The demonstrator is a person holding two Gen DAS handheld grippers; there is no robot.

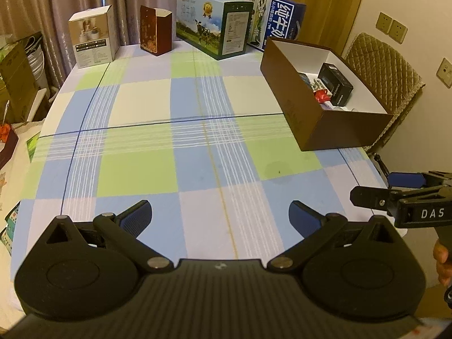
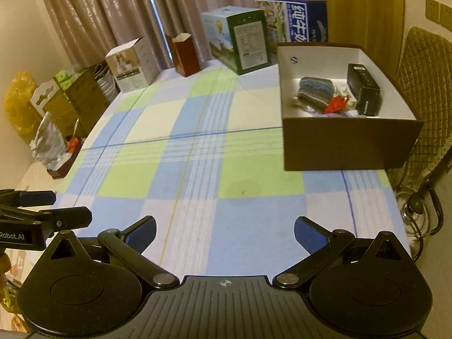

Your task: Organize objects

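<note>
"DAS" on right tool [image 1: 395,189]

Left gripper [image 1: 220,217]: black ribbed body, round hubs, silver pivot screws, blue pads [image 1: 139,216]. Right gripper [image 2: 225,231]: same build, white "DAS" lettering.

Left gripper [image 1: 220,220] spread wide above checked counter [image 1: 197,141], empty. Brown box [image 1: 325,118] at right edge holds black carton [image 1: 336,84], red item [image 1: 322,95]. Right gripper [image 1: 387,189] beside.
</note>
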